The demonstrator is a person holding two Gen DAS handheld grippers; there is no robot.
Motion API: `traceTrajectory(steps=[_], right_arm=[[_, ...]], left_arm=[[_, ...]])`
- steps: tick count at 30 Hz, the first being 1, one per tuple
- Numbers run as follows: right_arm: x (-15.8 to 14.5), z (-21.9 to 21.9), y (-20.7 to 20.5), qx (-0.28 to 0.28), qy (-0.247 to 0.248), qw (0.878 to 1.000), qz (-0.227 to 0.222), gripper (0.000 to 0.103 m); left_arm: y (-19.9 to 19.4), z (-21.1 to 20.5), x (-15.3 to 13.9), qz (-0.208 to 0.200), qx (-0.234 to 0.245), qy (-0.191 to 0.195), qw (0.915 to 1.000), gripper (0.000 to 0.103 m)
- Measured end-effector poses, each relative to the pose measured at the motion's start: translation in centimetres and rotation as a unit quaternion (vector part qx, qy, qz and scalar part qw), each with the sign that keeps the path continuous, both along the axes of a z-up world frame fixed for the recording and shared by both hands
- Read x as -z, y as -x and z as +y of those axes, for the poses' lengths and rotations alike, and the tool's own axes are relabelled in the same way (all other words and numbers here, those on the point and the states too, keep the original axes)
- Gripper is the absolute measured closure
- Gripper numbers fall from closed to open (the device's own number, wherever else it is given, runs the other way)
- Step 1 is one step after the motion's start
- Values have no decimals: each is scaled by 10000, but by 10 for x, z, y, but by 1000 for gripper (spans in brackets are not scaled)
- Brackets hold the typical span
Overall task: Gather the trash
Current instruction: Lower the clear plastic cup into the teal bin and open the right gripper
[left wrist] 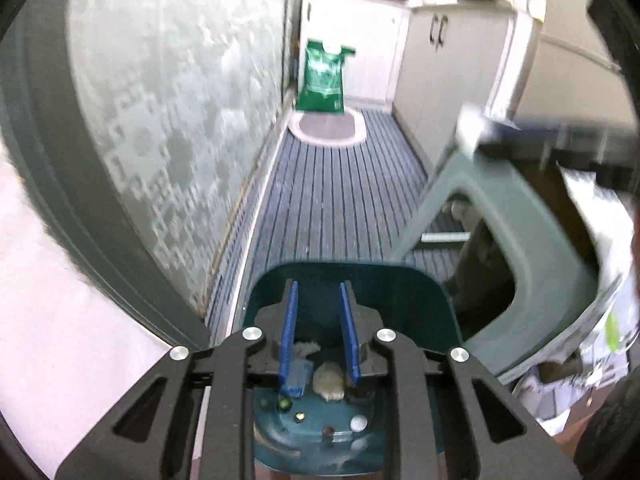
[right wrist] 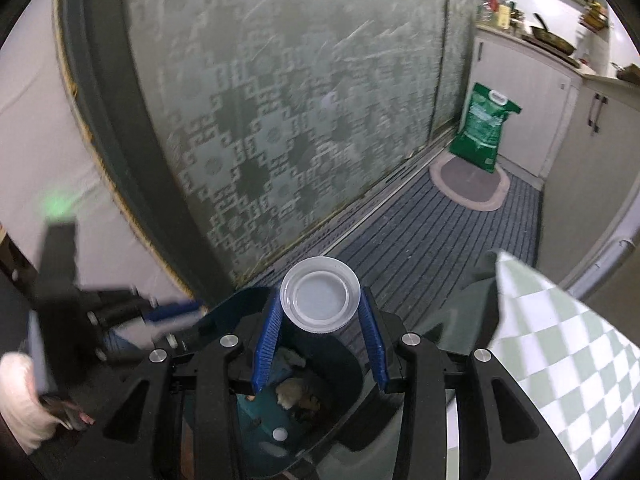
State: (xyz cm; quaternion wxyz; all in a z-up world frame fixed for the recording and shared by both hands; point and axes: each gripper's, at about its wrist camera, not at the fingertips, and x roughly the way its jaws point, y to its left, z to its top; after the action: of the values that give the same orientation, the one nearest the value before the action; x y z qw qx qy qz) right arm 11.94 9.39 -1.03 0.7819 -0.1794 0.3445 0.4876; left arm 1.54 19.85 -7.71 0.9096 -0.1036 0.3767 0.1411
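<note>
In the left wrist view, the left gripper [left wrist: 320, 300] points down over an open dark teal plastic trash bin [left wrist: 420, 300]. Its blue ribbed fingers [left wrist: 289, 328] stand a narrow gap apart with nothing clamped between them. On the bin floor lie a crumpled pale wad [left wrist: 329, 378], a small blue packet [left wrist: 298, 378] and a white round cap [left wrist: 358, 423], among smaller scraps. A pale grey-green swing lid [left wrist: 520, 220] stands tilted just to the right of the bin. Beyond the bin, a striped grey-blue floor mat [left wrist: 340, 184] runs toward a green printed sack [left wrist: 322, 78] standing beside white cabinets [left wrist: 452, 68]; a frosted patterned glass door [left wrist: 180, 100] fills the left side. In the right wrist view, the right gripper [right wrist: 320, 312] holds a dark cylindrical cup with a translucent white lid [right wrist: 320, 300], its blue fingers [right wrist: 268, 340] pressing on both sides of the cup body, lid end pointing away from the camera. The cup hangs directly above the teal bin [right wrist: 224, 312], whose floor carries the same scraps [right wrist: 292, 394]. The left gripper [right wrist: 168, 312] appears blurred at the left edge. A green-and-white checked cloth [right wrist: 560, 340] lies at the lower right.
</note>
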Motion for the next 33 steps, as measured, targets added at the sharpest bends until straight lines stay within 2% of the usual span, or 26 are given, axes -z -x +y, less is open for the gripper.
traceTrajectory(steps=[3, 5, 10, 20, 33], right_arm=[[11, 7, 9, -123, 156, 9998, 26, 64], [22, 13, 17, -212, 289, 9993, 63, 64], [46, 24, 31, -440, 529, 9974, 200, 64], [77, 29, 50, -717, 772, 9919, 709, 64], [134, 34, 60, -852, 1626, 9801, 761, 63]], left_arm=[[8, 5, -20, -287, -44, 24, 9996, 85], [12, 4, -32, -438, -48, -102, 9990, 87], [18, 8, -48, -672, -70, -21, 9977, 90], [20, -1, -60, -874, 61, -152, 9960, 93], [27, -10, -85, -1232, 204, -203, 9920, 92]])
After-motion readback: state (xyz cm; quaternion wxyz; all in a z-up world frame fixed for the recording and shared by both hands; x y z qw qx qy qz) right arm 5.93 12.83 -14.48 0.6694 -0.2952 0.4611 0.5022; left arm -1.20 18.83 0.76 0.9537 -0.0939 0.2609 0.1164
